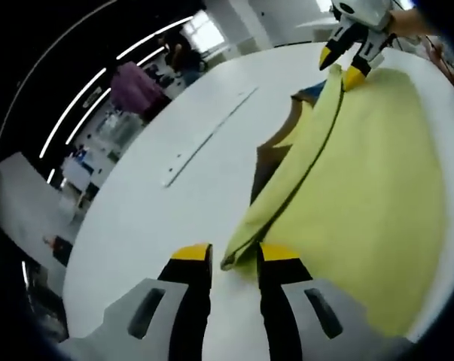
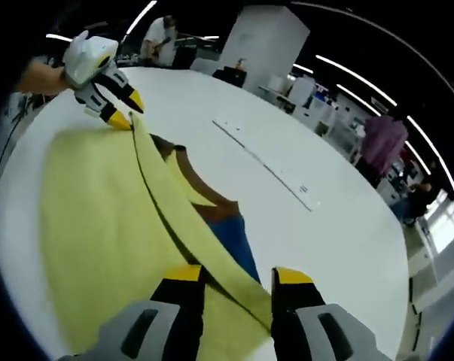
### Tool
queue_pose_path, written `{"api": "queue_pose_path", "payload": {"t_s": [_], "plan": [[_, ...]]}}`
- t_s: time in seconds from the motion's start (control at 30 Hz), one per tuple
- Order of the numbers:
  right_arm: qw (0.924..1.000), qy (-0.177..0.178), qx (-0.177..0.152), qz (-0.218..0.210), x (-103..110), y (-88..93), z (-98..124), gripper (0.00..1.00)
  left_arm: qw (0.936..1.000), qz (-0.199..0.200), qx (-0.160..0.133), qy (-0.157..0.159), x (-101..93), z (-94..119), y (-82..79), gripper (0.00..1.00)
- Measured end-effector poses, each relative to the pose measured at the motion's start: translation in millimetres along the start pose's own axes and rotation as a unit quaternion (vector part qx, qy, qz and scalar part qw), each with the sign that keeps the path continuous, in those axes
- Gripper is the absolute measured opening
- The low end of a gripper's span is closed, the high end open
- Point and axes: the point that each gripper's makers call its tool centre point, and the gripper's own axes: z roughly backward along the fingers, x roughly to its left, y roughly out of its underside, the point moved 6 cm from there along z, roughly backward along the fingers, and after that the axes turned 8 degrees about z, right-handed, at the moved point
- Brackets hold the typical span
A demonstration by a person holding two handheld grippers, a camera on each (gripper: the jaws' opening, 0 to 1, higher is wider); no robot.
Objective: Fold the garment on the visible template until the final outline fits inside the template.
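A yellow garment lies on the white table, one edge lifted into a taut ridge between the two grippers. My left gripper is shut on the near corner of that ridge. The right gripper grips its far end at the top of the left gripper view. In the right gripper view the yellow garment runs from my right gripper, shut on the folded edge, up to the left gripper. A brown patch and a blue patch show under the lifted edge.
A thin pale strip lies on the bare table beside the garment. A person in purple stands past the table's edge, another person farther back. White cabinets and shelves ring the room.
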Motion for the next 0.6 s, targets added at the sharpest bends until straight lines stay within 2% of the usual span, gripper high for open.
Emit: {"api": "queue_pose_path", "payload": {"t_s": [0.07, 0.13, 0.3, 0.43, 0.5, 0.57, 0.6], "plan": [[1.0, -0.002, -0.003, -0.007, 0, 2.8, -1, 0.16, 1.0, -0.006, -0.001, 0.002, -1.2, -1, 0.5, 0.17], [0.9996, -0.007, -0.003, -0.028, -1, 8.1, -1, 0.13, 0.9999, -0.012, 0.0, -0.001, -1.1, -1, 0.5, 0.14], [0.9992, -0.001, 0.006, -0.039, -7, 16.4, 2, 0.0, 1.0, -0.003, 0.003, -0.008, 1.1, -2, 1.0, 0.05], [0.9985, 0.029, -0.012, -0.046, -22, 9.6, 7, 0.0, 0.9979, 0.063, -0.009, -0.011, 6.5, -3, 0.0, 0.03], [0.9982, 0.03, -0.018, -0.049, -27, 7.0, 6, 0.0, 0.9923, 0.122, -0.014, -0.015, 9.3, -4, -1.2, 0.03], [0.998, 0.029, -0.017, -0.054, -28, 7.0, 2, 0.0, 0.9827, 0.183, -0.019, -0.019, 12.4, -5, -1.9, 0.04], [0.9969, 0.032, -0.016, -0.071, -28, 8.9, -1, 0.0, 0.9792, 0.201, -0.021, -0.022, 13.6, -6, -1.7, 0.04]]}}
